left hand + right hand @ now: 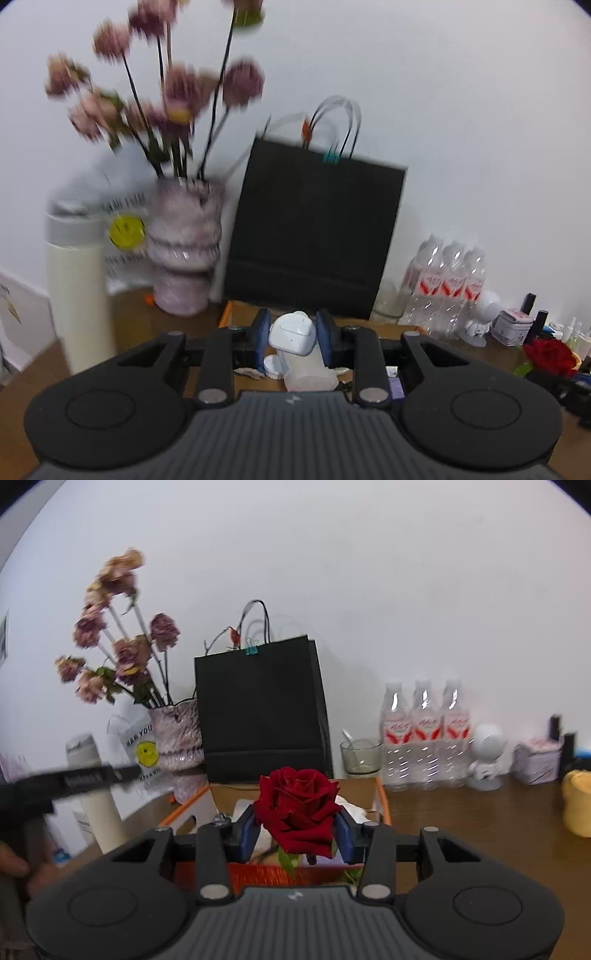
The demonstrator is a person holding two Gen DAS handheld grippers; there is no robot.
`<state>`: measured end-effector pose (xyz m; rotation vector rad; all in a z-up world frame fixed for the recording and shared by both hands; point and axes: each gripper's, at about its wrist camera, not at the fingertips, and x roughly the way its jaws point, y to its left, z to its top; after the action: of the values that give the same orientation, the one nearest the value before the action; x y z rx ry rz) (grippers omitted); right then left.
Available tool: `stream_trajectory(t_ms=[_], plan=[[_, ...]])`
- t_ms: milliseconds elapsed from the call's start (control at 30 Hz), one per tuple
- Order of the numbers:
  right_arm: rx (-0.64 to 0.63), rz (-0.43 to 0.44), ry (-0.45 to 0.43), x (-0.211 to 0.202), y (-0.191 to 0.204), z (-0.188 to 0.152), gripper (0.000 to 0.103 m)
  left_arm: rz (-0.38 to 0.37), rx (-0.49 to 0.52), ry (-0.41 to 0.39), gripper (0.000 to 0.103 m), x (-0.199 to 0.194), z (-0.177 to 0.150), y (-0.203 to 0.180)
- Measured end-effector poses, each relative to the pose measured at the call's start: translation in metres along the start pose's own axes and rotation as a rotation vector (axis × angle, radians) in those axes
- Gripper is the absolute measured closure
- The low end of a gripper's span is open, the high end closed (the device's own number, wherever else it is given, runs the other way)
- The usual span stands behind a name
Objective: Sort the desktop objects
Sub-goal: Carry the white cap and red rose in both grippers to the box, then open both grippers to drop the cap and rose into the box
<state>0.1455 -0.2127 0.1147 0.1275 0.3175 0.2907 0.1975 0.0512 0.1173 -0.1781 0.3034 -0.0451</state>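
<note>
In the left wrist view my left gripper [292, 334] is shut on a small white earbud case [291, 326], its blue pads [260, 334] pressing both sides. Under the case lie a translucent plastic container [312, 374] and a white lid. In the right wrist view my right gripper [297, 832] is shut on a red rose [297, 808], with the bloom above the pads and green leaves hanging below. The rose hangs over an open cardboard box [382, 801] with orange edges. The same rose [550, 354] shows at the right edge of the left view.
Along the white wall stand a black paper bag [260, 709], a pink vase of dried flowers [177, 738], a cream tumbler [79, 295], three water bottles [424, 734], a glass cup [360, 757] and a white figurine [485, 753]. A yellow cup [578, 803] stands right. A hand [14, 866] shows lower left.
</note>
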Motion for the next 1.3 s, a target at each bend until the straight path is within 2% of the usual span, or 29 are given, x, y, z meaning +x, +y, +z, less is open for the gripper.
stream_trajectory(t_ms=[133, 233, 300, 367, 433, 500, 567, 600, 633, 667, 700, 767, 800, 867, 900, 933, 1000, 1067, 1100, 1200, 1300], plan=[[0.025, -0.007, 0.066, 0.047, -0.017, 0.022, 0.062, 0.085, 0.067, 0.09, 0.075, 0.067, 0.003, 0.008], [0.099, 0.027, 0.155, 0.102, -0.035, 0.034, 0.062, 0.138, 0.073, 0.206, 0.075, 0.114, -0.001, 0.015], [0.105, 0.023, 0.22, 0.135, -0.04, 0.033, 0.062, 0.123, 0.076, 0.263, 0.074, 0.134, -0.006, 0.017], [0.066, -0.029, 0.244, 0.169, -0.04, 0.033, 0.062, 0.154, 0.105, 0.268, 0.072, 0.146, -0.011, 0.015], [0.14, -0.049, 0.35, 0.207, -0.05, 0.031, 0.062, 0.161, 0.147, 0.326, 0.07, 0.159, -0.014, 0.01], [0.215, -0.038, 0.403, 0.235, -0.061, 0.028, 0.062, 0.141, 0.154, 0.393, 0.069, 0.169, -0.018, 0.009], [0.191, -0.11, 0.455, 0.259, -0.063, 0.024, 0.062, 0.137, 0.142, 0.44, 0.067, 0.177, -0.018, 0.013], [0.189, -0.128, 0.477, 0.267, -0.065, 0.022, 0.063, 0.135, 0.123, 0.44, 0.061, 0.177, -0.017, 0.016], [0.146, -0.161, 0.496, 0.274, -0.062, 0.021, 0.057, 0.13, 0.112, 0.437, 0.049, 0.176, -0.015, 0.018], [0.119, -0.183, 0.529, 0.28, -0.059, 0.021, 0.053, 0.116, 0.115, 0.439, 0.048, 0.176, -0.013, 0.02], [0.099, -0.187, 0.555, 0.284, -0.056, 0.021, 0.05, 0.101, 0.119, 0.448, 0.045, 0.176, -0.011, 0.021], [0.08, -0.161, 0.61, 0.291, -0.053, 0.023, 0.031, 0.091, 0.109, 0.474, 0.043, 0.172, -0.005, 0.022], [0.08, -0.172, 0.631, 0.293, -0.053, 0.026, 0.028, 0.086, 0.087, 0.474, 0.042, 0.17, 0.0, 0.024], [0.094, -0.193, 0.648, 0.291, -0.053, 0.034, 0.027, 0.073, 0.049, 0.481, 0.038, 0.163, 0.012, 0.024], [0.108, -0.192, 0.646, 0.287, -0.054, 0.039, 0.027, 0.072, 0.039, 0.496, 0.032, 0.159, 0.017, 0.022], [0.123, -0.192, 0.645, 0.285, -0.056, 0.043, 0.025, 0.077, 0.039, 0.507, 0.02, 0.155, 0.021, 0.02], [0.161, -0.187, 0.672, 0.273, -0.057, 0.05, 0.022, 0.103, 0.065, 0.53, 0.008, 0.148, 0.028, 0.012], [0.171, -0.173, 0.715, 0.264, -0.054, 0.052, 0.019, 0.133, 0.1, 0.547, 0.006, 0.139, 0.032, 0.004], [0.169, -0.166, 0.726, 0.258, -0.053, 0.054, 0.018, 0.135, 0.105, 0.568, 0.003, 0.136, 0.033, 0.001], [0.155, -0.163, 0.74, 0.233, -0.043, 0.055, 0.016, 0.136, 0.09, 0.631, 0.0, 0.123, 0.032, -0.004], [0.126, -0.167, 0.769, 0.206, -0.034, 0.054, 0.015, 0.171, 0.117, 0.627, 0.0, 0.106, 0.03, -0.012]])
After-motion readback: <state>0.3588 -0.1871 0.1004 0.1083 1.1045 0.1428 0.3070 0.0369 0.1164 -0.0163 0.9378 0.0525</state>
